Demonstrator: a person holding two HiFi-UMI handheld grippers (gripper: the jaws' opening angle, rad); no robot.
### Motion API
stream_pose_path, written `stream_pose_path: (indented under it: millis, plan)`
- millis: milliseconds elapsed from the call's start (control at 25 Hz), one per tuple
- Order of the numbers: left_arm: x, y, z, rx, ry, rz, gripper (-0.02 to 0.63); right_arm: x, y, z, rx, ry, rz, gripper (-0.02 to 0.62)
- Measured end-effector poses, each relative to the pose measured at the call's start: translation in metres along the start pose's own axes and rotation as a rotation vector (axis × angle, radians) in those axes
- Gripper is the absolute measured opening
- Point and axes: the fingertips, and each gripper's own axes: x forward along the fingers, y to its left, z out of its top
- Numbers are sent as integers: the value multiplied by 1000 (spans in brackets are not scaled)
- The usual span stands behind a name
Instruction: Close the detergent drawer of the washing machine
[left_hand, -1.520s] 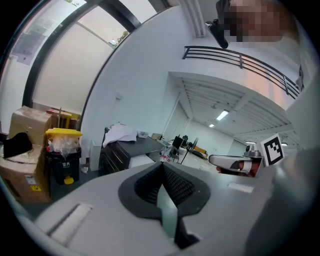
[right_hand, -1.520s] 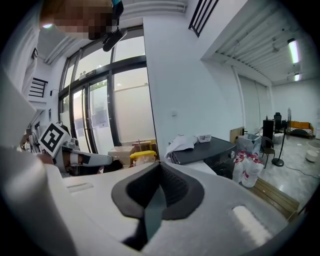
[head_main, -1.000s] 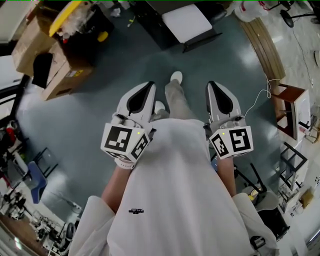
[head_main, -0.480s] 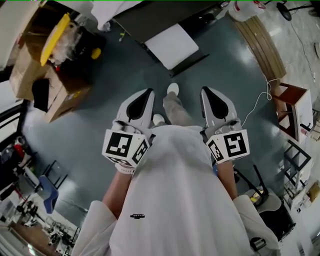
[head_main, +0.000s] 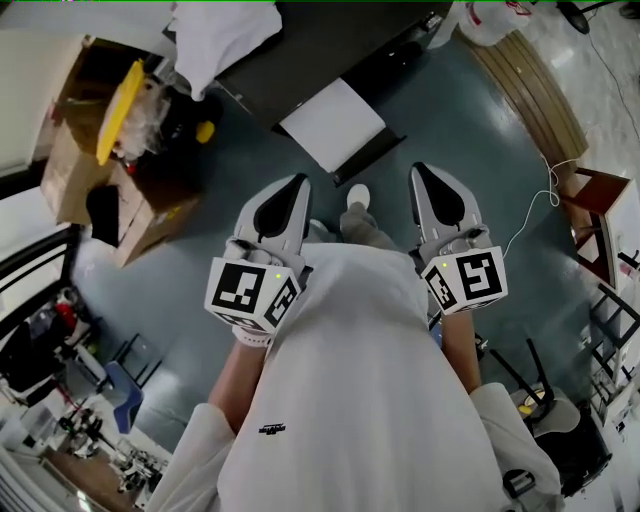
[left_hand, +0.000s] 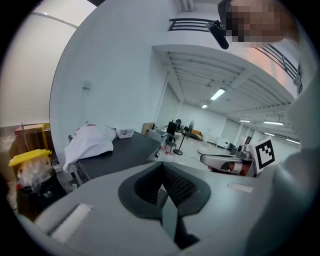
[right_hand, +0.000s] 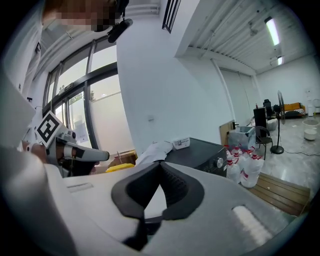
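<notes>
The left gripper (head_main: 297, 180) and right gripper (head_main: 420, 170) are held side by side, each with its jaws pressed together on nothing. Ahead of both jaw tips and well apart from them, the dark washing machine (head_main: 330, 40) is seen. A white cloth (head_main: 215, 35) is draped over its top, and a white panel (head_main: 333, 125) juts from its front. Whether this panel is the drawer cannot be told. Cardboard boxes (head_main: 75, 170) are stacked to the left of the left jaws.

the person wears a loose white top (head_main: 350, 380) with wide sleeves and a small black print (head_main: 272, 430), pale grey trousers (head_main: 372, 230) and a white shoe (head_main: 357, 195). the left tongs (head_main: 290, 190) and right tongs (head_main: 430, 185) have white shells with black ribbed pads. each carries a white marker cube (head_main: 250, 293) with black squares.
</notes>
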Motion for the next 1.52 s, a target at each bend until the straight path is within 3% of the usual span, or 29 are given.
stream_pose_path:
  millis: [400, 800, 1240, 1520]
  plan:
    - [24, -15, -2, 56, 65, -57, 17, -12, -20, -18, -21, 21, 11, 2]
    - [57, -33, -26, 76, 175, -148, 17, -17, -39, -51, 127, 26, 1, 2]
    - [82, -23, -61, 91, 272, -167, 17, -6, -43, -101, 272, 42, -5, 2]
    - [92, -11, -84, 89, 327, -173, 17, 14, -35, -147, 265, 137, 6, 2]
